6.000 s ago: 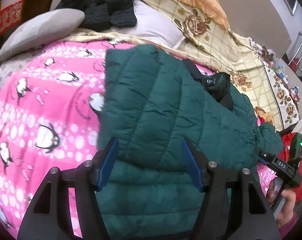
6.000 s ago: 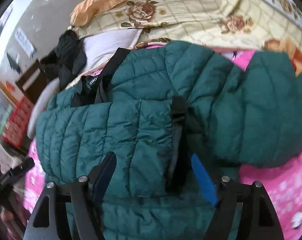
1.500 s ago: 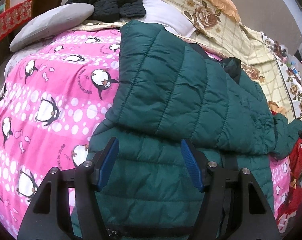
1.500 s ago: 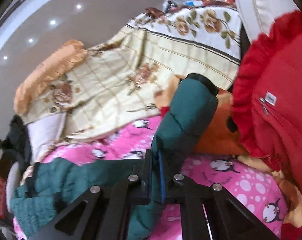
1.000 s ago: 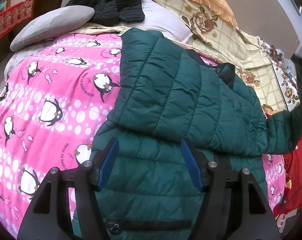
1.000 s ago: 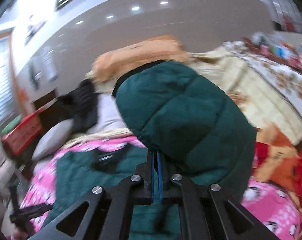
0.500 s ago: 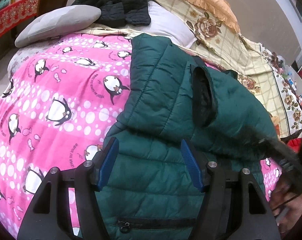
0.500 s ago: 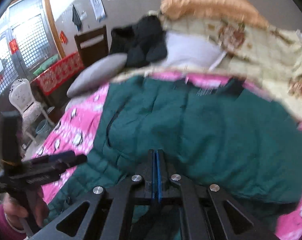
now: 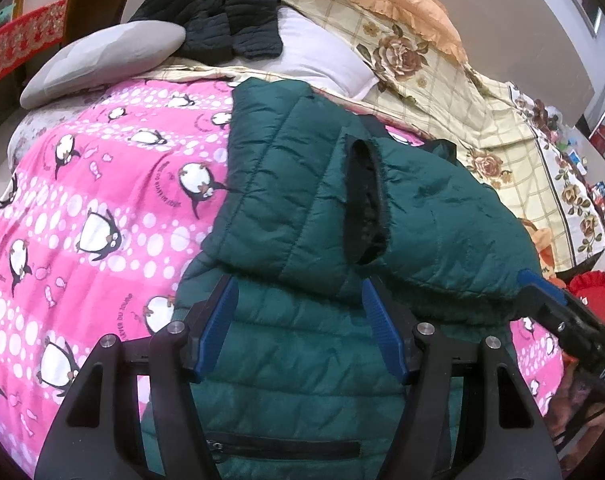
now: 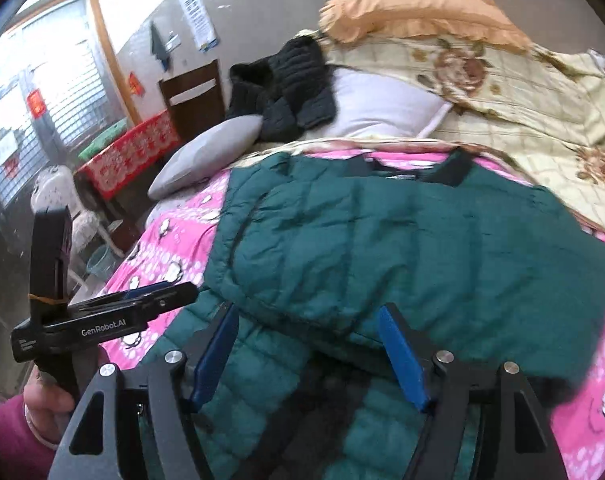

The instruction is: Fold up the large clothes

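Note:
A dark green quilted jacket (image 9: 302,208) lies on the pink penguin blanket (image 9: 82,184), both sleeves folded across its body; one sleeve's black cuff (image 9: 364,204) faces up. My left gripper (image 9: 300,320) is open and empty over the jacket's lower part, near a zip pocket (image 9: 286,448). My right gripper (image 10: 308,354) is open and empty above the folded sleeve on the jacket (image 10: 402,248). The right gripper also shows at the right edge of the left wrist view (image 9: 542,292), and the left gripper in the right wrist view (image 10: 158,294).
A grey pillow (image 9: 102,60), a black jacket (image 9: 222,12), a white pillow (image 9: 322,60) and a floral quilt (image 9: 482,92) lie at the bed's head. A red garment (image 9: 594,284) is at the right. A chair (image 10: 194,92) and red-clothed table (image 10: 130,152) stand beside the bed.
My right gripper carried the right sleeve up and across the jacket, laid it on the body and opened. My left gripper stayed open over the jacket's lower part.

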`<state>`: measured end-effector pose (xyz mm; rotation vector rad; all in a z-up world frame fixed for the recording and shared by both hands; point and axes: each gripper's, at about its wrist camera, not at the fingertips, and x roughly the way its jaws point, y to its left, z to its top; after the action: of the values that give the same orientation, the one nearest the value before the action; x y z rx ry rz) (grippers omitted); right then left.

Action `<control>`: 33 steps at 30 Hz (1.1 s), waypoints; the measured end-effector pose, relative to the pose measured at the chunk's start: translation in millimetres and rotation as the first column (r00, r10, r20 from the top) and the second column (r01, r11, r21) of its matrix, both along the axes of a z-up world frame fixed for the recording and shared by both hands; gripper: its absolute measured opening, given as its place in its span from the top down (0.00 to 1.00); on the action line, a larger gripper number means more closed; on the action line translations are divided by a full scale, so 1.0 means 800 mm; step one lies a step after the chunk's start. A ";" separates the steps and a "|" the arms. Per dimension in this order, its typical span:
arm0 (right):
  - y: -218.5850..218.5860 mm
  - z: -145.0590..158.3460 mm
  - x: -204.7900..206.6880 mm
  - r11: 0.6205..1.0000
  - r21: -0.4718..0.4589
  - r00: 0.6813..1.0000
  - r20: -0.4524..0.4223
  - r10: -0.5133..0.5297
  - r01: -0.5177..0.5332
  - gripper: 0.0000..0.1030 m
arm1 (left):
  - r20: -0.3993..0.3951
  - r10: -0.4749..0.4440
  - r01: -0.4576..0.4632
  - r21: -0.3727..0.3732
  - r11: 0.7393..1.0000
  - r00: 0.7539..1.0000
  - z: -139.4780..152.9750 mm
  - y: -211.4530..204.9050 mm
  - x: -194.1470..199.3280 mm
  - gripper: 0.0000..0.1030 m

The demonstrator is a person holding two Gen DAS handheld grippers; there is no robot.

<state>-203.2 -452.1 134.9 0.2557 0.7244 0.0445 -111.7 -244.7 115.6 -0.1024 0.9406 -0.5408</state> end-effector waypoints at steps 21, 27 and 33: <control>-0.090 -0.004 -0.096 0.983 0.002 0.983 -0.013 -0.181 0.181 0.30 | -0.027 -0.030 0.030 0.012 0.999 0.999 -0.010 -0.054 0.009 0.37; -0.100 -0.007 -0.109 0.980 0.011 0.980 -0.006 -0.197 0.198 0.27 | -0.093 -0.030 0.023 -0.075 0.997 0.995 -0.007 -0.071 0.025 0.37; -0.111 -0.011 -0.118 0.977 0.027 0.978 -0.008 -0.211 0.211 0.27 | -0.141 -0.061 0.048 -0.093 0.994 0.988 -0.011 -0.099 0.031 0.36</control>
<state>-298.0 -541.0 126.2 0.3579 0.6984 -0.1479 -86.6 -323.9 106.8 -0.1987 1.0619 -0.6329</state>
